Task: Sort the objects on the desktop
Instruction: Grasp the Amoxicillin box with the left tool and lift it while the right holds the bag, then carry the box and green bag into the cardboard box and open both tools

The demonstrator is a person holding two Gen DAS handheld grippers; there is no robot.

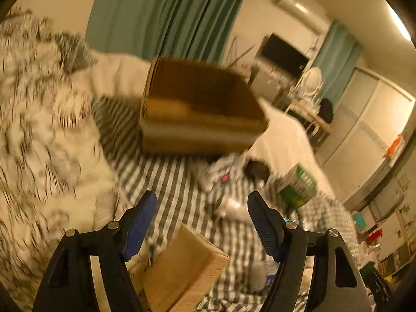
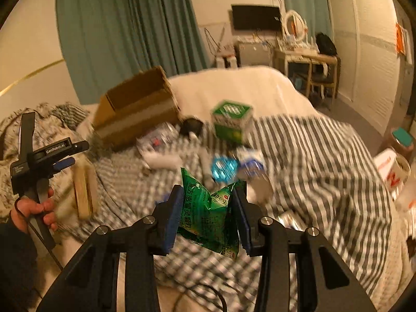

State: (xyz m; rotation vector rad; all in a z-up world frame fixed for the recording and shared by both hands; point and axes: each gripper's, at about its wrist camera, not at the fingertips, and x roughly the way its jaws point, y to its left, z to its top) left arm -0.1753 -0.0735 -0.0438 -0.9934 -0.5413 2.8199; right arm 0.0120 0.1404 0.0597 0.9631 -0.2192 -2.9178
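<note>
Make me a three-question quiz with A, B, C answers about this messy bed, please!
1. Where is the cardboard box?
A. on the bed, in front of the curtain
B. on the desk
C. on the floor

2. What colour is the packet in the right gripper?
A. red
B. green
C. yellow

3. What is the left gripper doing?
A. squeezing a bottle
B. holding a packet
C. open, holding nothing

Answers:
1 A, it sits on the bedding with the curtain behind it.
2 B, the crinkled wrapper is green.
3 C, its fingers stand apart with only striped bedding beyond them.
</note>
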